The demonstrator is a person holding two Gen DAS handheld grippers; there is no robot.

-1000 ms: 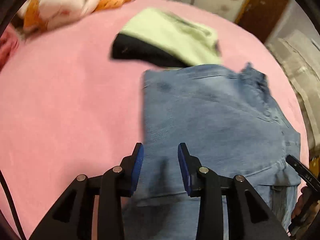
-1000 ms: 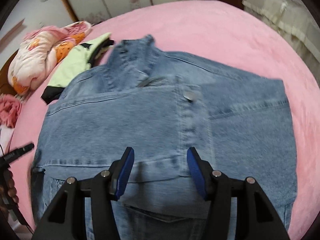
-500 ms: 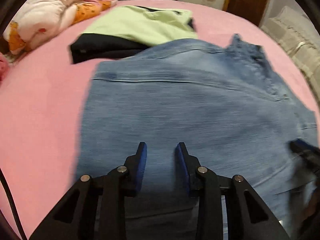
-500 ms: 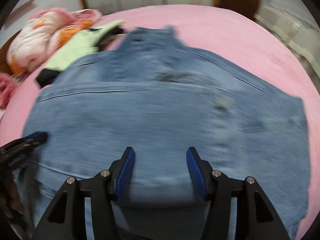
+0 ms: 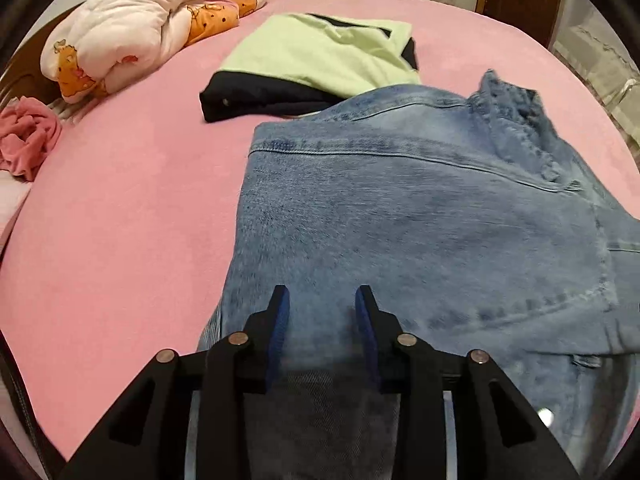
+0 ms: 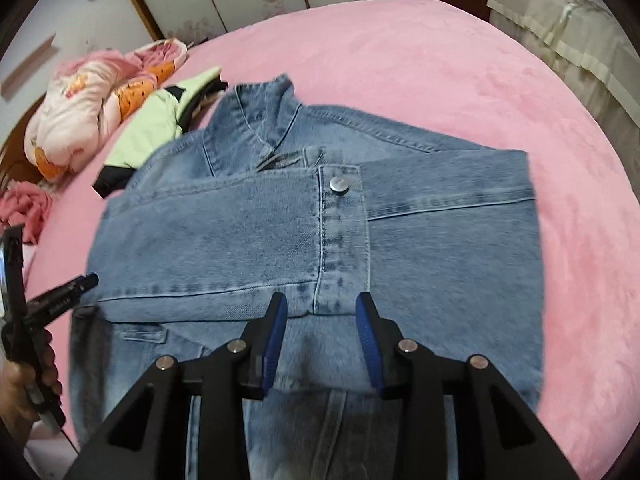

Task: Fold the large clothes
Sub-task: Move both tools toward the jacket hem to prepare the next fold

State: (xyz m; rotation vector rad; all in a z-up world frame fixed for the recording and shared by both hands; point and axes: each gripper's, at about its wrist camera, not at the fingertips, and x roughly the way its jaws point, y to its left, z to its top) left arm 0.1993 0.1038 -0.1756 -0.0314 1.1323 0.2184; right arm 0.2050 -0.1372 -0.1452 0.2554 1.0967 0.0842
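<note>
A blue denim jacket (image 6: 280,232) lies on the pink bed (image 6: 460,80), sleeves folded over its front, collar at the far end. It also shows in the left wrist view (image 5: 420,220). My left gripper (image 5: 322,308) is open and hovers over the jacket's near left part; it also shows at the left edge of the right wrist view (image 6: 52,300). My right gripper (image 6: 322,316) is open over the jacket's near edge, by the buttoned cuff with a metal button (image 6: 339,183). Neither holds cloth.
A folded light-green and black garment (image 5: 320,60) lies just beyond the jacket. A pink and orange quilt (image 5: 140,20) is bunched at the far left, with a pink cloth (image 5: 24,136) near the bed's left edge. A wardrobe and a door stand behind the bed.
Both grippers swept over the jacket and pulled back toward its near edge. The right gripper's jaws have narrowed. The jacket now lies flatter and still.
</note>
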